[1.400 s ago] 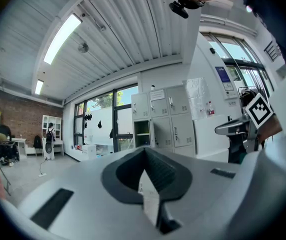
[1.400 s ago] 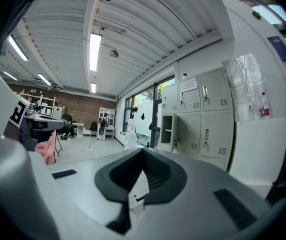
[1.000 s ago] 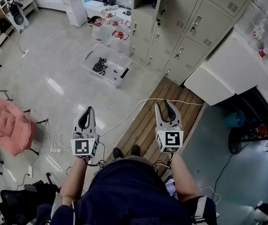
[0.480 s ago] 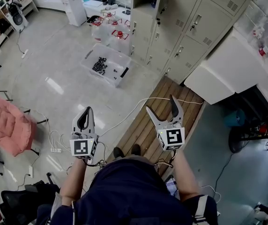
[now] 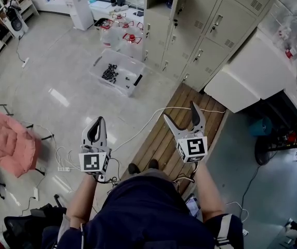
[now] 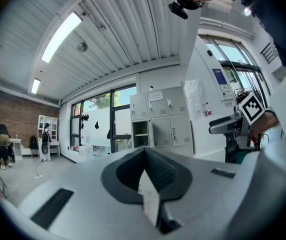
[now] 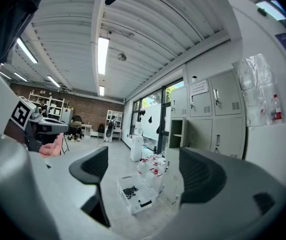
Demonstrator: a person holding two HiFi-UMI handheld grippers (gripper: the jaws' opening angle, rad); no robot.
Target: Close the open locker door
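On the pale floor (image 5: 60, 51) ahead of me sits a clear plastic bin (image 5: 123, 61) with a heap of small black parts in it (too small for me to tell what they are). Just beyond it stand water jugs (image 5: 132, 38) with red caps. A white cable (image 5: 143, 124) runs over the floor onto the wooden planks (image 5: 159, 139). A pink padded chair (image 5: 7, 141) stands well off to my left, with a power strip (image 5: 63, 168) near it.
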